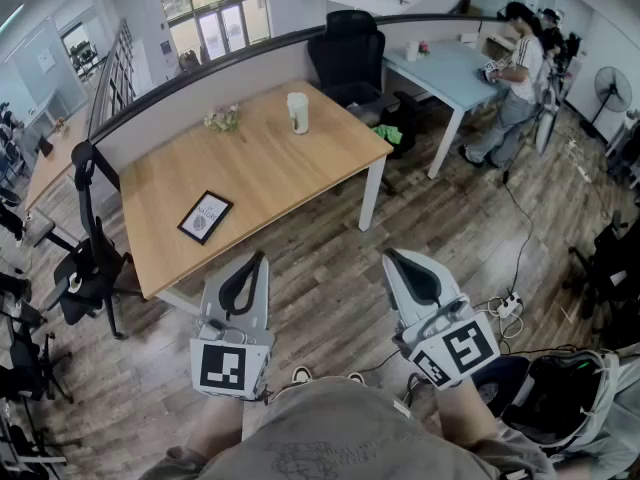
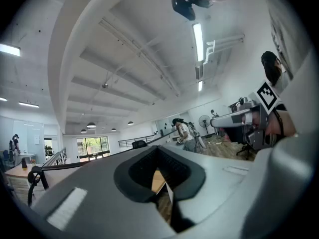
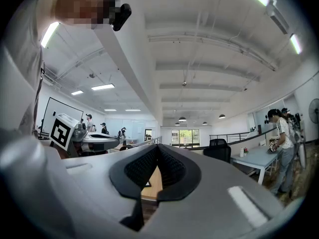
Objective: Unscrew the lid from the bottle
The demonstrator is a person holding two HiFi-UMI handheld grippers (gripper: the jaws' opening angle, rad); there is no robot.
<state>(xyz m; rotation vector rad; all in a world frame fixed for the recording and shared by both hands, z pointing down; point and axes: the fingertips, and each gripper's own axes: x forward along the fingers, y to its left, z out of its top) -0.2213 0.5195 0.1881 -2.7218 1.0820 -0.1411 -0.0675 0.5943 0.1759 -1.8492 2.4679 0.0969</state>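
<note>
A big office room has a brown wood floor (image 1: pixel 450 238) and a wooden table (image 1: pixel 260 173) set against a low grey wall. The bottle (image 1: pixel 298 112) is white and stands upright near the far edge of the table, close to the far right corner. It is too small here to tell much about its lid. A little bunch of flowers (image 1: pixel 222 119) lies near the same far edge, to the left of the bottle and apart from it. A flat card in a black frame (image 1: pixel 205 217) lies nearer the front edge, on the left part of the table. The left gripper (image 1: pixel 260 258) is held over the floor, just in front of the front edge of the table, and it touches nothing. Its jaws are pressed together with nothing between them, as its own view (image 2: pixel 158 151) shows. The right gripper (image 1: pixel 391 257) is beside it over the floor, well away from the bottle. Its jaws are closed too, and empty (image 3: pixel 158 148). A black chair (image 1: pixel 348 48) stands behind the table, and a person (image 1: pixel 518 73) stands by a light blue table (image 1: pixel 445 76) further back
</note>
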